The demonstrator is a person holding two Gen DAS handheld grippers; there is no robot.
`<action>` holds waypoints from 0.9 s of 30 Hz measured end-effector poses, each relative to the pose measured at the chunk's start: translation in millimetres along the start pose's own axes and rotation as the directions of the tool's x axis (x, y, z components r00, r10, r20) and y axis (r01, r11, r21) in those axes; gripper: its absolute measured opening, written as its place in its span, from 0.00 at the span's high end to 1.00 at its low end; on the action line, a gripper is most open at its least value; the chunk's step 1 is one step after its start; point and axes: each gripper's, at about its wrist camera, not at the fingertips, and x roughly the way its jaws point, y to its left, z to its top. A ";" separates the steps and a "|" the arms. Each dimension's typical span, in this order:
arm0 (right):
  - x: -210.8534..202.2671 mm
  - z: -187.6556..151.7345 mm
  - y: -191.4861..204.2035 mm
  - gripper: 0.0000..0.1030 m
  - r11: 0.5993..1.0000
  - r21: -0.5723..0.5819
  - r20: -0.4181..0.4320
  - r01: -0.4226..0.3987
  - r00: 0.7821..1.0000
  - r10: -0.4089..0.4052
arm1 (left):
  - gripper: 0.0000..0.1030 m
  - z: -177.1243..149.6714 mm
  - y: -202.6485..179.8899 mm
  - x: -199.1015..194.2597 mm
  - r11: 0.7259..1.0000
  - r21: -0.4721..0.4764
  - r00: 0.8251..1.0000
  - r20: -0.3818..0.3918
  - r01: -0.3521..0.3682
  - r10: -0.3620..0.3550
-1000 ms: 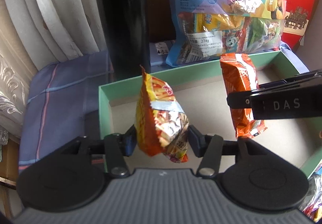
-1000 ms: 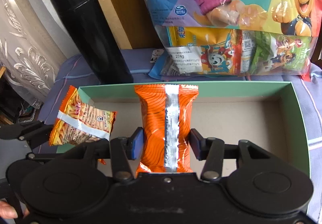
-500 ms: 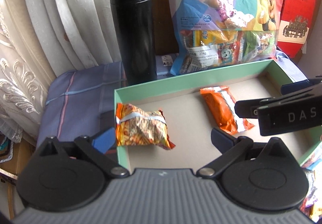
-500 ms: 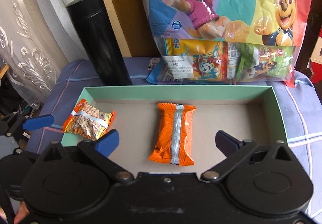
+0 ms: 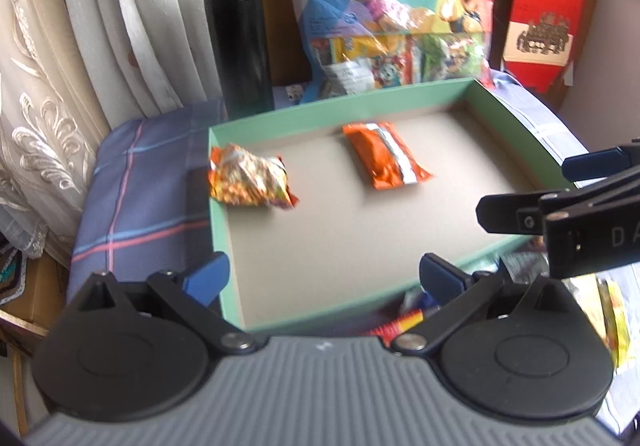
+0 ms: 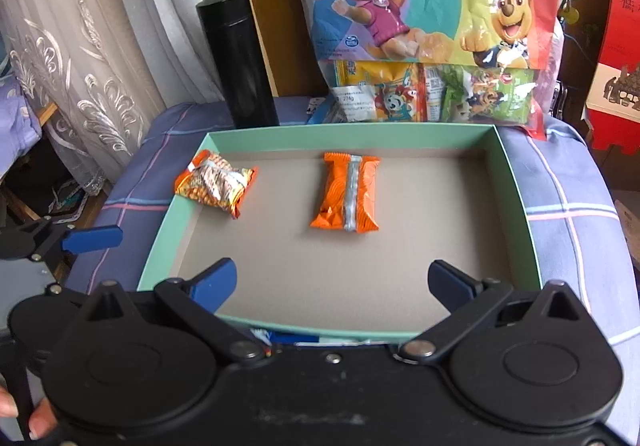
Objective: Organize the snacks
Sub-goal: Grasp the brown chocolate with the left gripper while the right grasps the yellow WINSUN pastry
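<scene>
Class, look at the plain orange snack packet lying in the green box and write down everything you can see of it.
The orange snack packet is a small sealed pillow pack of shiny, crinkled foil with a wavy orange pattern. A silver seam strip runs down its middle, facing up, and both ends are crimped. It lies flat on the grey-brown floor of the green box, near the middle toward the back wall. Nothing touches it but the floor; the other packet lies apart, and no gripper holds it.

Left gripper (image 5: 324, 276): jaws spread wide, nothing between the blue pads, pointing steeply downward. Right gripper (image 6: 332, 280): jaws likewise spread wide and empty, angled down, beside the left one on its right. Person's fingertips (image 6: 24, 416): curled at the near left edge behind the right gripper's body.
</scene>
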 end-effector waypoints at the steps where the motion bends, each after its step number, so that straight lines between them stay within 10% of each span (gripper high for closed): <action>1: -5.3 -7.8 -0.8 0.00 1.000 0.000 -0.003 0.003 1.000 -0.003 | 0.00 -5.9 -2.8 -2.9 1.000 0.004 1.000 -0.003 0.003 -0.003; 21: -55.0 -134.3 -26.2 0.00 0.989 0.149 -0.057 0.001 0.998 0.008 | 0.00 -104.7 -24.5 -14.1 0.998 0.028 0.992 -0.119 0.048 -0.045; 27: -53.5 -154.1 -29.3 0.20 0.982 0.188 -0.076 -0.027 0.996 0.042 | 0.00 -107.9 -29.2 -2.7 0.999 0.039 0.990 -0.138 0.038 -0.032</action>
